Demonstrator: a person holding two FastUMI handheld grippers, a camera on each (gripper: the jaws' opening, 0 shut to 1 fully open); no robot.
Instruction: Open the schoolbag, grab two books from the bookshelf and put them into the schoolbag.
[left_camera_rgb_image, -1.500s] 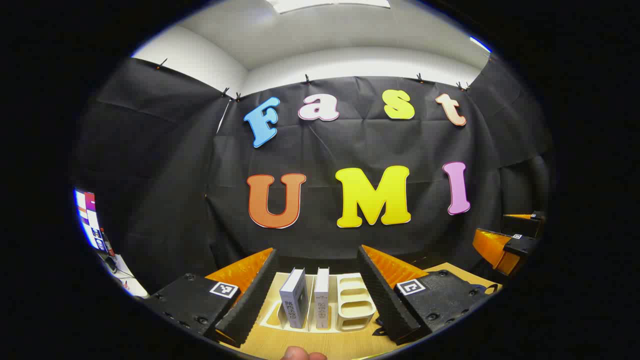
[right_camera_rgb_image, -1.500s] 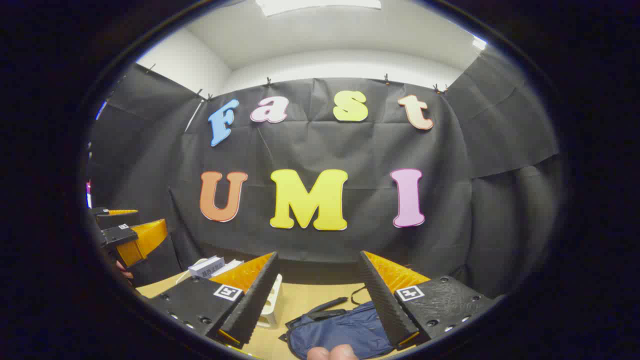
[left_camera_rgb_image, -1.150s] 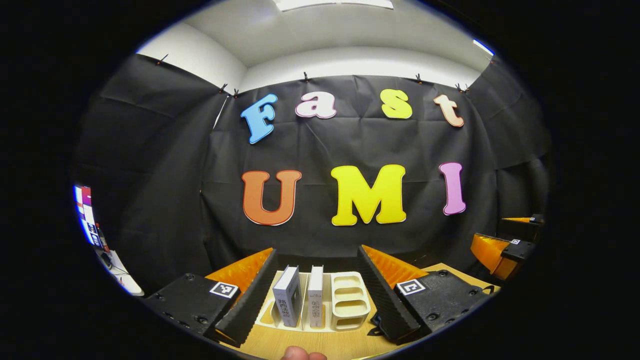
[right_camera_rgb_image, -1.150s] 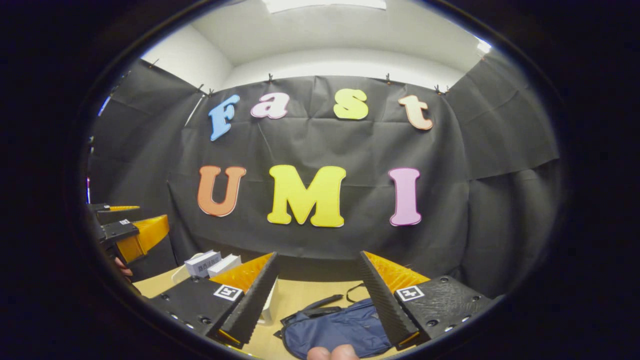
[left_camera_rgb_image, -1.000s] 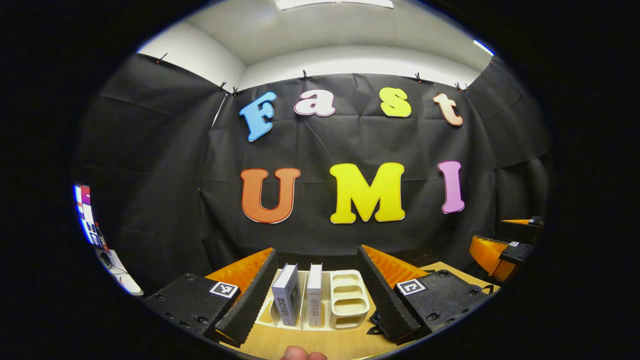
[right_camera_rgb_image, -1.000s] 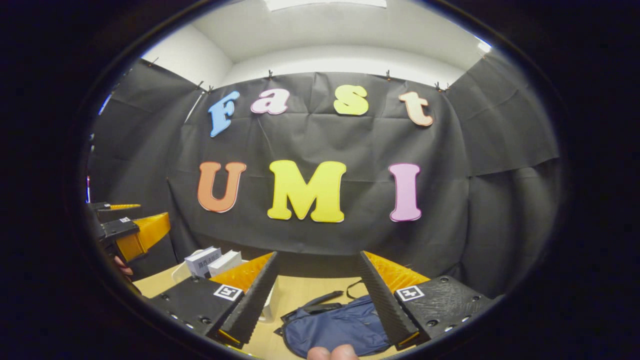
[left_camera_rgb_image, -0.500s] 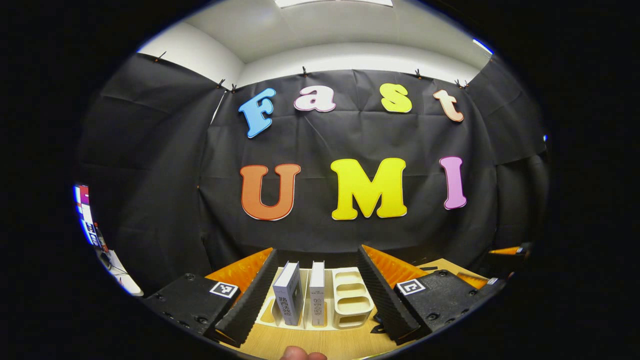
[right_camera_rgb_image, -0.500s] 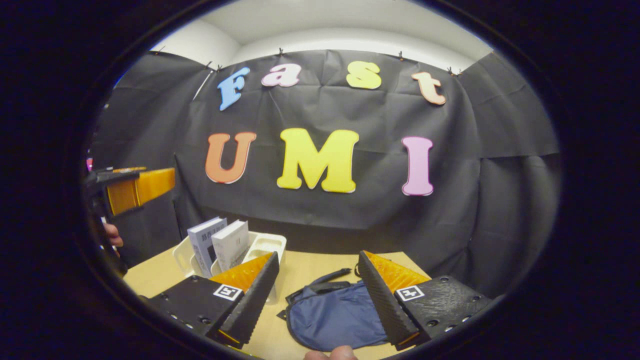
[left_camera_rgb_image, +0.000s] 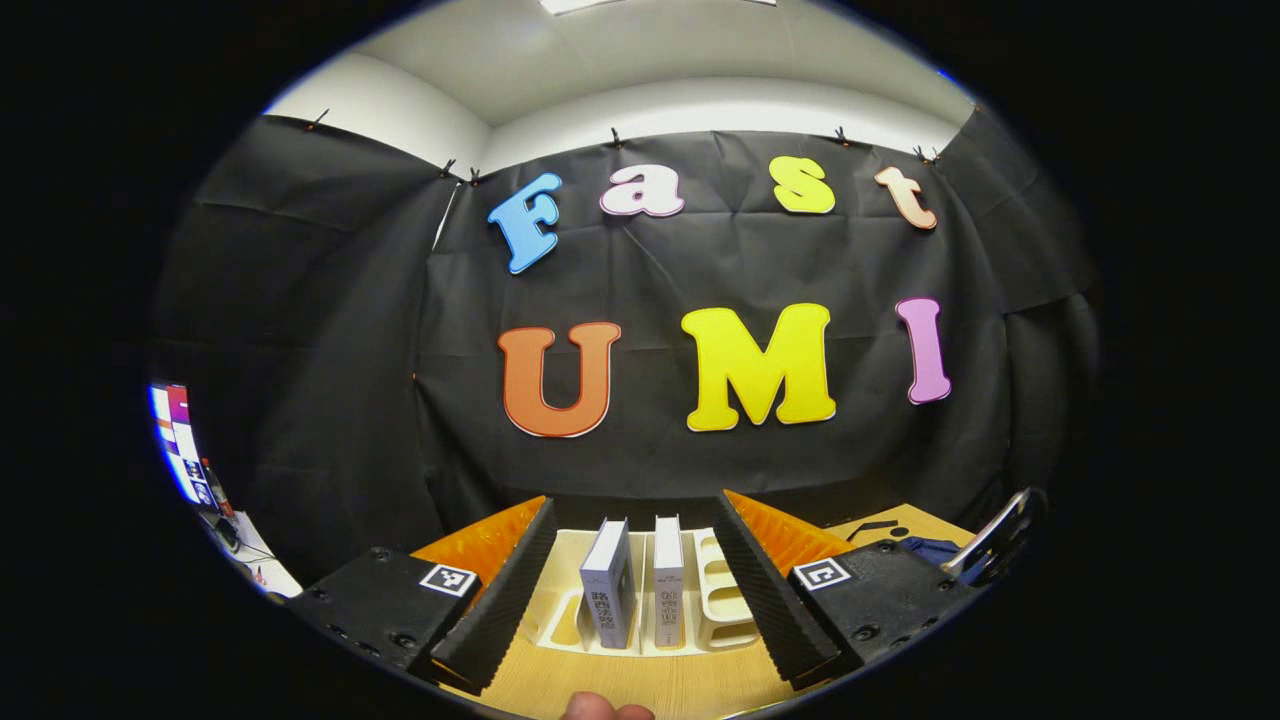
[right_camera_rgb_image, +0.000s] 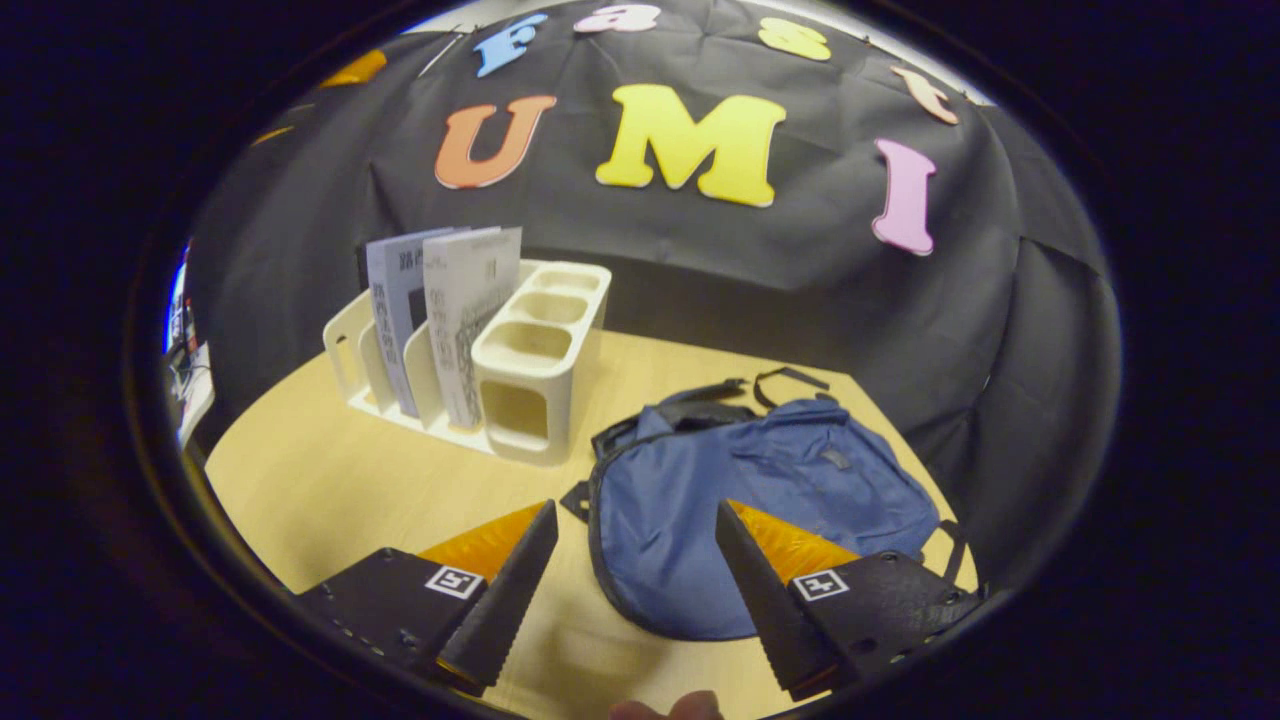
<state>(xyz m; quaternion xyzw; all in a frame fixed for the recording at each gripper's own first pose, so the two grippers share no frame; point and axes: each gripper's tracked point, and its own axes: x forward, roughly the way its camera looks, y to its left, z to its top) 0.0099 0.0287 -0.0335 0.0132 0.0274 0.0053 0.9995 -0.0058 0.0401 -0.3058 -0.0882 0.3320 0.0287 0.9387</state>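
A blue schoolbag (right_camera_rgb_image: 760, 500) lies flat and zipped on the wooden table (right_camera_rgb_image: 330, 480), its black straps toward the wall. My right gripper (right_camera_rgb_image: 635, 530) hovers open above the bag's near left edge, holding nothing. Left of the bag stands a cream bookshelf (right_camera_rgb_image: 530, 370) with two grey-white books (right_camera_rgb_image: 450, 310) upright in its slots. In the left gripper view the same two books (left_camera_rgb_image: 635, 585) stand in the bookshelf (left_camera_rgb_image: 715, 600) straight ahead, and my left gripper (left_camera_rgb_image: 635, 550) is open and well back from them. A corner of the schoolbag (left_camera_rgb_image: 930, 548) peeks at the right.
The black cloth wall closes off the back and both sides of the table. A lit screen (left_camera_rgb_image: 175, 440) and some clutter sit beyond the table at far left. A metal ring-like part (left_camera_rgb_image: 995, 530) shows at the right edge of the left gripper view.
The right gripper has tilted sharply down and moved forward over the table, bringing the bag and shelf into full view. The left gripper shifted slightly; the other gripper left its view.
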